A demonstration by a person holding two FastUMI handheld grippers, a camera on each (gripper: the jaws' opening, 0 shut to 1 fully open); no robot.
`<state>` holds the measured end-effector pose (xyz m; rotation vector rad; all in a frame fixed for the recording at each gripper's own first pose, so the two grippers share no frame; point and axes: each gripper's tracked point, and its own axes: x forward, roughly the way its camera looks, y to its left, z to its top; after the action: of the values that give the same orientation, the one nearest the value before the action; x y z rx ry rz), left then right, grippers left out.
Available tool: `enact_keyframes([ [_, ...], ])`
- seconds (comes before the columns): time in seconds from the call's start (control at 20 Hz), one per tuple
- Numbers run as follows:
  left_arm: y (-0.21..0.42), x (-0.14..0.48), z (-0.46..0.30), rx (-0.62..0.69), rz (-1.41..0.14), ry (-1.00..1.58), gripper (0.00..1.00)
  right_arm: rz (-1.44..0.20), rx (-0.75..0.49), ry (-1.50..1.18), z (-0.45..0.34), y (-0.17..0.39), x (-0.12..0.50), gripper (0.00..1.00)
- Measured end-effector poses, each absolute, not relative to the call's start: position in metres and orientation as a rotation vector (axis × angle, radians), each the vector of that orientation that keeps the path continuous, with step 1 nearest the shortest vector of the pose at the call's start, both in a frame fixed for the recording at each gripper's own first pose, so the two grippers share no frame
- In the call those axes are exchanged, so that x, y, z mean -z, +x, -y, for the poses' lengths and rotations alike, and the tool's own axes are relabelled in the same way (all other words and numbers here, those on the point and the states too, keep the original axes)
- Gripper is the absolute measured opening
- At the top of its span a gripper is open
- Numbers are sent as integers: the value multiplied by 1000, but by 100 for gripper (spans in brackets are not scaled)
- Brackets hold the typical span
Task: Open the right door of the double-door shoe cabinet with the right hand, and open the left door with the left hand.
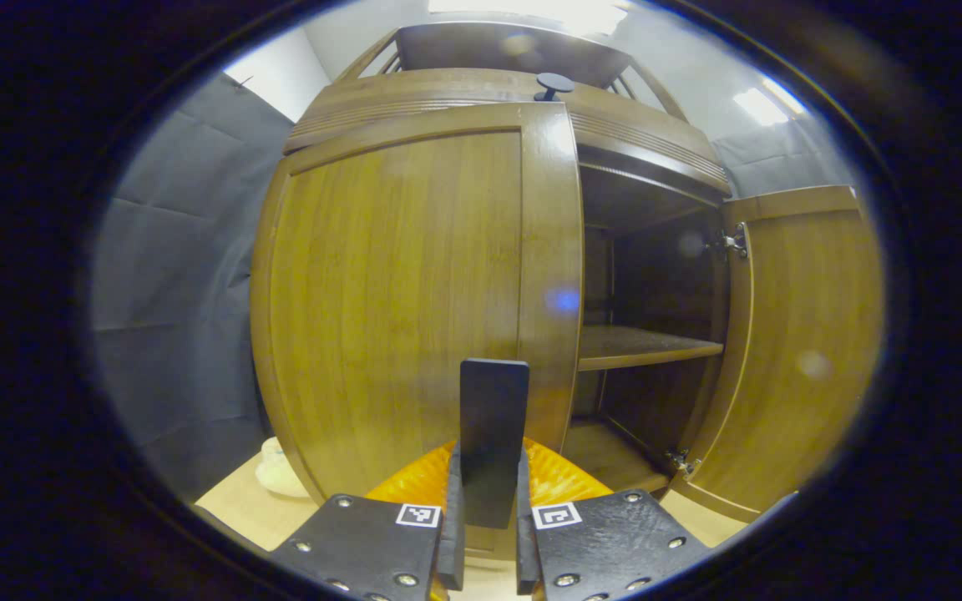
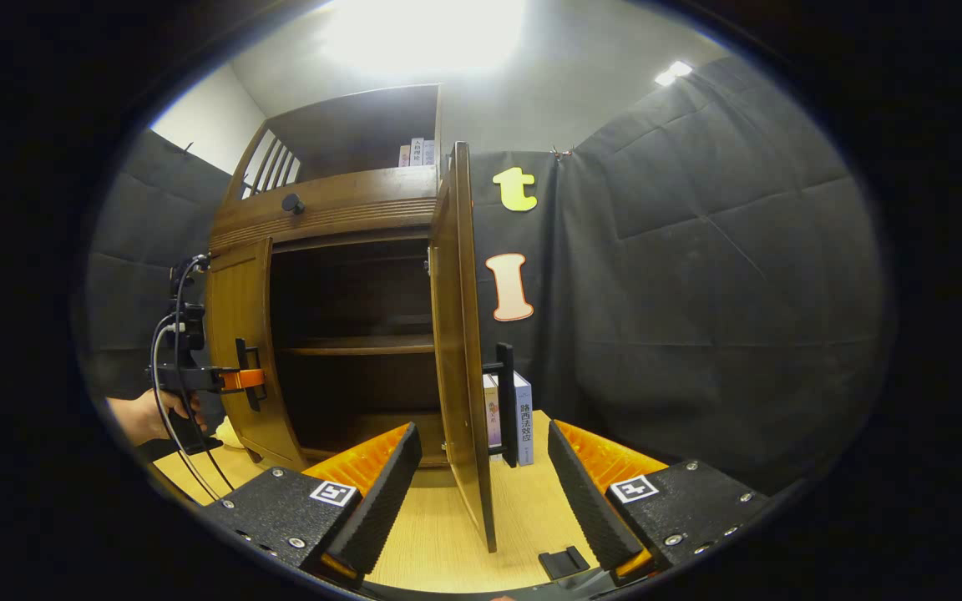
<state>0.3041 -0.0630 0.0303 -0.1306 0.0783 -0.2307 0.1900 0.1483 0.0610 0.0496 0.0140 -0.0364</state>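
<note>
The wooden shoe cabinet [image 1: 448, 92] stands close ahead. Its left door [image 1: 389, 309] looks closed. My left gripper [image 1: 488, 488] is shut on that door's upright black handle [image 1: 493, 417]. The right door [image 1: 798, 351] is swung wide open, baring a dark inside with a shelf [image 1: 648, 346]. In the right gripper view this right door [image 2: 464, 359] is seen edge-on, its black handle [image 2: 504, 401] on the outer face. My right gripper [image 2: 485, 492] is open, and the door's lower edge stands between its fingers without touching them. Farther left, a hand [image 2: 143, 417] holds the left gripper [image 2: 240, 380] at the left door [image 2: 239, 334].
Books [image 2: 518, 417] stand on the light wooden table [image 2: 431, 534] behind the open right door. A small black piece [image 2: 564, 561] lies near my right gripper. A pale object [image 1: 276, 472] sits at the cabinet's left foot. A black knob [image 1: 554, 83] tops the cabinet.
</note>
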Motion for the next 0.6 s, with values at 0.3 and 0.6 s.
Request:
enact_keyframes([
  [0.3, 303, -34, 59, 245, -78, -152, 25, -4, 22, 69, -166, 181, -63, 94],
  [0.6, 302, -41, 55, 251, -76, -166, 30, 9, 0, 77, -182, 171, -67, 94],
])
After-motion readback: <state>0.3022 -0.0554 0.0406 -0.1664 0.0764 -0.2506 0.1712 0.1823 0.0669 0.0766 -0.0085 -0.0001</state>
